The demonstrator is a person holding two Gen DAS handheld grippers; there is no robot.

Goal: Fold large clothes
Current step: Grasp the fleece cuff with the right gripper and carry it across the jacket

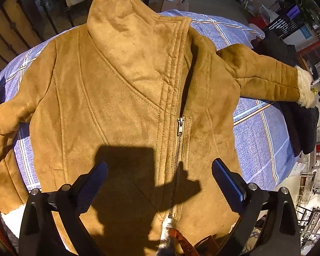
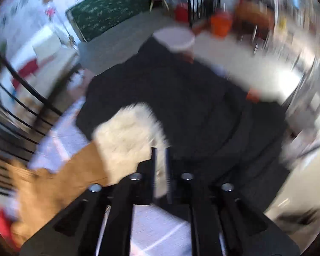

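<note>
A: From the left wrist we see our left gripper at the bottom of the frame, jaws wide apart with nothing between them, hanging over the jacket. Its shadow falls on the tan suede just above.

B: From the right wrist we get a blurred picture. Our right gripper sits at bottom centre, fingers close together and pinching the white fur of the cuff.

A: That grip is out of our left view. There the cuff only shows at the right edge, at the end of a sleeve stretched outward.

B: Beyond the left gripper the zip runs up the middle, half closed, and the big collar flap lies folded across the chest toward the top.

A: The jacket lies front up on a blue checked sheet, filling most of the frame.

B: Behind the cuff we see a dark garment spread across the centre; the left view shows only a strip of it at the right edge.
</note>
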